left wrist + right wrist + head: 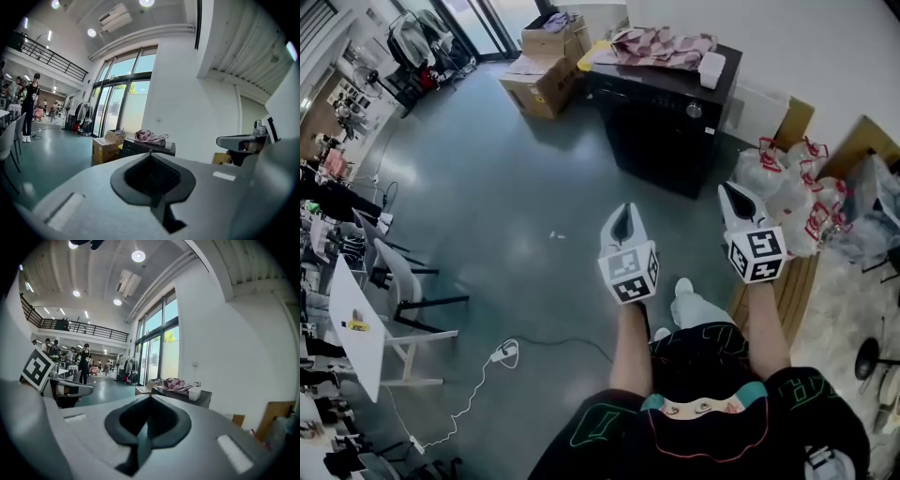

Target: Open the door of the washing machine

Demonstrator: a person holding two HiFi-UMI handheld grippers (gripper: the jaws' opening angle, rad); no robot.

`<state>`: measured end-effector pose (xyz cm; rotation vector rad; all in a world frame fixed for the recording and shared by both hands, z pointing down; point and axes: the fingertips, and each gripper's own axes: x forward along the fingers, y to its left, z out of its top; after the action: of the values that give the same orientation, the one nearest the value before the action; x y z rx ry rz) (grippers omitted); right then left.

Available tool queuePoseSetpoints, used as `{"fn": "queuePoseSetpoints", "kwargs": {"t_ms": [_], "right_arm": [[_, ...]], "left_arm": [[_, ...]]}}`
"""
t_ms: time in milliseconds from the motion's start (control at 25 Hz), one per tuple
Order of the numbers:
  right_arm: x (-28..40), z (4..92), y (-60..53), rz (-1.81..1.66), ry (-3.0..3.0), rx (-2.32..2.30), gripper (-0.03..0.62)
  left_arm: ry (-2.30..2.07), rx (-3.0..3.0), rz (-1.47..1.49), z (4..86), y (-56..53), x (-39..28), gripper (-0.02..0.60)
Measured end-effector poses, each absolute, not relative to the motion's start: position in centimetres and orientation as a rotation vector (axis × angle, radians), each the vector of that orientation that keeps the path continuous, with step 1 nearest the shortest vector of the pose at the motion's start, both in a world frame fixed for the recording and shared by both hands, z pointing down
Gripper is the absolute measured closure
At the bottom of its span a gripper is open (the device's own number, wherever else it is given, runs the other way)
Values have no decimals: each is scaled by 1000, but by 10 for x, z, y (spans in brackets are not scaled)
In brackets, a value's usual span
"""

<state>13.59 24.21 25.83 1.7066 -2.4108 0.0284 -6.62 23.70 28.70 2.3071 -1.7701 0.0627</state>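
Black washing machine (661, 141) | silver knob (695, 111) | patterned cloth (661, 45) on top

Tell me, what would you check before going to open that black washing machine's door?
1. Left gripper empty, jaws together: ok.
2. Right gripper empty, jaws together: ok.
3. Washing machine within reach: not ok, it stands farther ahead across the floor.
4. Where to grip its front: cannot tell, too dark.
5. Clothes lying on top, off the front: ok.

cloth (661, 45) on washing machine (661, 131), cardboard boxes (542, 75) to its left, bags (792, 192) to its right
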Motion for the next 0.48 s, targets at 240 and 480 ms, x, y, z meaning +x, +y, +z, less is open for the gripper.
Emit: {"fn": "queuePoseSetpoints", "kwargs": {"t_ms": [240, 480], "right_arm": [[142, 273, 201, 23, -2409, 1694, 591], [135, 279, 130, 33, -2454, 1647, 591]], "left_arm": [[-1781, 2271, 87, 302, 199, -63, 571], [-1835, 2223, 90, 307, 135, -70, 571]]}}
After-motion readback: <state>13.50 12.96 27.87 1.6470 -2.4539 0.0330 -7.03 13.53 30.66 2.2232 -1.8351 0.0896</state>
